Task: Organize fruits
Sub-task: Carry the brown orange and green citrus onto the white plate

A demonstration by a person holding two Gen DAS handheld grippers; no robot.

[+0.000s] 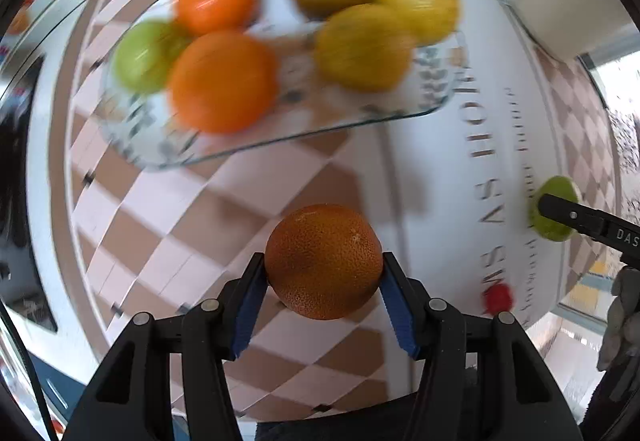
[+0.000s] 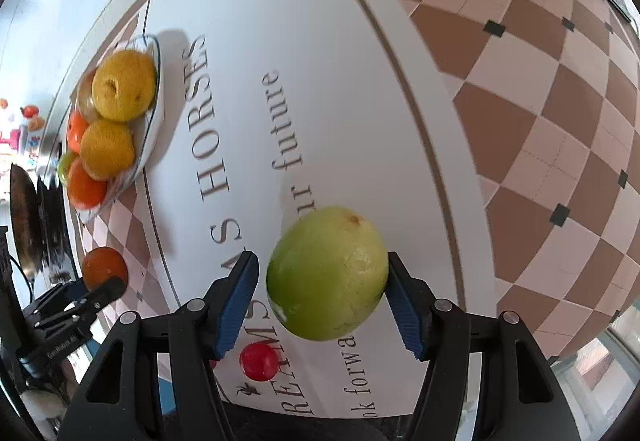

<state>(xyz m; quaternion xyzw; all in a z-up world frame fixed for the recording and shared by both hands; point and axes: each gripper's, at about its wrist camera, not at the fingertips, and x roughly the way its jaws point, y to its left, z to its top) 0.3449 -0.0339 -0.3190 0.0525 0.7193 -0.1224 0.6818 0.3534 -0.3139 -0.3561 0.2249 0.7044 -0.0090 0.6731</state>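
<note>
Between the left gripper's (image 1: 323, 273) jaws an orange (image 1: 323, 261) is clamped, lifted for carrying to the dish (image 1: 436, 97) ahead; between the right gripper's (image 2: 326, 281) jaws a green fruit (image 2: 327, 273) is held likewise above the tabletop (image 2: 320, 81).

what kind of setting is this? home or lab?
Probably a home dining or kitchen table: a printed checkered tablecloth, a glass dish of fruit, and what looks like a pan past the table edge. Each tool holds a fruit.
</note>
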